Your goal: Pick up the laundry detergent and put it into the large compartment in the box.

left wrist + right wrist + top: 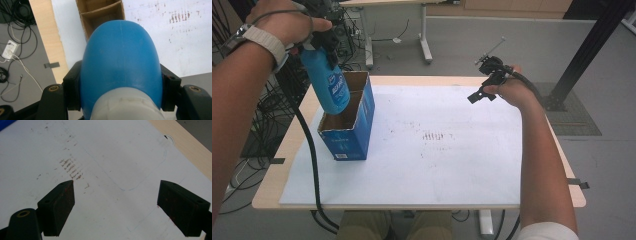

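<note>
Blue bottle (pixel 328 80) clamped at its neck in left tool (pixel 323 41), hanging long-axis down, tilted, base directly above cardboard box (pixel 348 122) open compartment beneath; right tool (pixel 486 85), jaws apart, empty, far across table (pixel 437 165).

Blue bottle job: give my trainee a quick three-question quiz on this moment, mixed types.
1. True or false: the left gripper is clamped on the blue bottle.
2. The cardboard box below the bottle is: A) sealed, B) open-topped with a divider, C) lying flat.
3. What is between the jaws of the right gripper?

Key: 1 true. 2 B. 3 Nothing; they stand apart over the white mat.
</note>
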The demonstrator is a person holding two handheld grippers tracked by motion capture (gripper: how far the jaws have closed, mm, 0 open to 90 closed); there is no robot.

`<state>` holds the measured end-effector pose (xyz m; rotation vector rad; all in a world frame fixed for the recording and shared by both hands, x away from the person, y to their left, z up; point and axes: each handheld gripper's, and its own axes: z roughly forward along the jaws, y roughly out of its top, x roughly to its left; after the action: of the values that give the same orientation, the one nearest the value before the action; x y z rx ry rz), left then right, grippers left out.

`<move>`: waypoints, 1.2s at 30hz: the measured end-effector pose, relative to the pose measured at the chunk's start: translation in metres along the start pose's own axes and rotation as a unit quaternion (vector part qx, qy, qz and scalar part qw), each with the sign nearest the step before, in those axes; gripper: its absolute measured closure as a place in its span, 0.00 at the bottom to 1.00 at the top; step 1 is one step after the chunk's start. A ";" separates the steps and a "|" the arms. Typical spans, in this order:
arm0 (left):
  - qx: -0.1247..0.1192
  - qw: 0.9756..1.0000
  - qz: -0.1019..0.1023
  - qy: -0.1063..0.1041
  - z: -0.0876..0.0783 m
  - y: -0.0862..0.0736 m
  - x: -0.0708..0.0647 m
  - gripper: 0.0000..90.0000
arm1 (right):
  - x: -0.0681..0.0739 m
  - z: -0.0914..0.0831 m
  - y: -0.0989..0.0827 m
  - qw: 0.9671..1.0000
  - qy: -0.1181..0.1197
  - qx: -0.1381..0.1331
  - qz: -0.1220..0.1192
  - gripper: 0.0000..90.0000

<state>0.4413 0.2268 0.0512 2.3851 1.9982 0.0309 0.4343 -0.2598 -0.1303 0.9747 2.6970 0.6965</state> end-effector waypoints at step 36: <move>0.004 1.000 -0.014 -0.002 0.041 0.009 0.011 0.42 | -0.002 0.006 -0.002 1.000 0.004 0.003 0.005 0.16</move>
<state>0.4534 0.2356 0.0105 2.3607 2.0327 0.0169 0.4368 -0.2605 -0.1370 0.9896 2.7055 0.6954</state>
